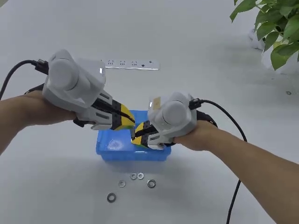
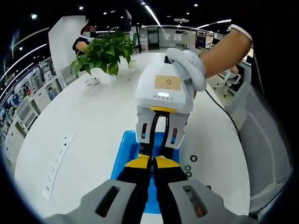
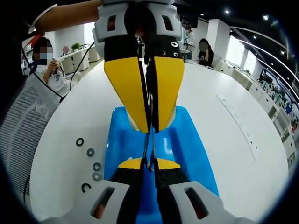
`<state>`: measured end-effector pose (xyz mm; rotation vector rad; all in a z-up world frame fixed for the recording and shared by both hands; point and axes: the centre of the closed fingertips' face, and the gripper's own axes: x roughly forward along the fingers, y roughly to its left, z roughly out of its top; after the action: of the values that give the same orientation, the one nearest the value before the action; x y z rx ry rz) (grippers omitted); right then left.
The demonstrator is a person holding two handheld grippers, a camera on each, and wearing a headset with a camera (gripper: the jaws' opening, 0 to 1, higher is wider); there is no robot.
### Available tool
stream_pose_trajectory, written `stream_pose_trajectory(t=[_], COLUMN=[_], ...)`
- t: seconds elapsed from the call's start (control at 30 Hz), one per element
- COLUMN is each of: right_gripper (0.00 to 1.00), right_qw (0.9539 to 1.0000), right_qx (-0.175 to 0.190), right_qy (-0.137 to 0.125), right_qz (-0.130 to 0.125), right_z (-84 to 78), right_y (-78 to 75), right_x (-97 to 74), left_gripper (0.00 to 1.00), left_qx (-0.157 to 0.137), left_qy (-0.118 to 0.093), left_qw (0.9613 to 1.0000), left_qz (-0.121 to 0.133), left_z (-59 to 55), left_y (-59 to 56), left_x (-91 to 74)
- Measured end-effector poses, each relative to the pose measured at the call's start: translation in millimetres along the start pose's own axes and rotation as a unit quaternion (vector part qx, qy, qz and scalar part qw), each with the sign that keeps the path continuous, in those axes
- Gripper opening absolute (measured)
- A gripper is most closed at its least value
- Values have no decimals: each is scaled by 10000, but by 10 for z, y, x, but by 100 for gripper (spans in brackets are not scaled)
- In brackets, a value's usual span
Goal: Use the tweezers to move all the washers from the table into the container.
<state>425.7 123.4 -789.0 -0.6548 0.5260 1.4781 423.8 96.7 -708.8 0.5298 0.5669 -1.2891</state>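
L gripper (image 1: 124, 119) and R gripper (image 1: 138, 136) meet tip to tip over the blue container (image 1: 108, 152), each held in one hand. R gripper view: own yellow-tipped jaws (image 3: 148, 164) clenched on the lower end of the tweezers (image 3: 148, 143); L gripper (image 3: 150, 127) comes in from the top, its yellow jaws pressed together on the upper end of the same tool. So both grippers grasp the tweezers, thin metal legs running between the two sets of tips, approx. above the container's middle (image 3: 194, 154). L gripper view: own jaws (image 2: 152, 162) closed w/ no gap visible, R gripper (image 2: 156, 150) directly opposite, container (image 2: 122, 156) underneath; tweezers too thin to make out there. Container interior: contents can't be told. Washers (image 1: 133, 176): five, lying on the white table (image 1: 196, 42) just in front of the container's near wall, in a loose arc, apart from each other; none touching the container. Same washers beside the container in R gripper view (image 3: 90, 152) and L gripper view (image 2: 193, 158). Beyond the container: white power strip (image 1: 132, 65) flat on the table. Far R corner: green plant (image 1: 275, 23).
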Motion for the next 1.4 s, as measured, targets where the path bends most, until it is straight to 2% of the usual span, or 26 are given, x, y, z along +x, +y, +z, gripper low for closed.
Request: stream_pose_trajectory(t=[0.37, 0.63, 1.4], right_gripper=[11, 11, 11], right_qw=[9999, 9999, 9987], right_qx=[-101, -164, -381], right_qy=[35, -2, -121], right_qz=[5, -28, -322], right_z=[9, 70, 360], right_y=[10, 15, 129], right_x=[-17, -85, -451], left_gripper=[6, 6, 6], left_qx=[50, 91, 364], left_qy=[11, -16, -39], left_qw=[10000, 10000, 9993], left_qz=[-26, 12, 105], left_z=[12, 72, 439], left_y=[-22, -41, -223], left_x=[-13, -72, -344])
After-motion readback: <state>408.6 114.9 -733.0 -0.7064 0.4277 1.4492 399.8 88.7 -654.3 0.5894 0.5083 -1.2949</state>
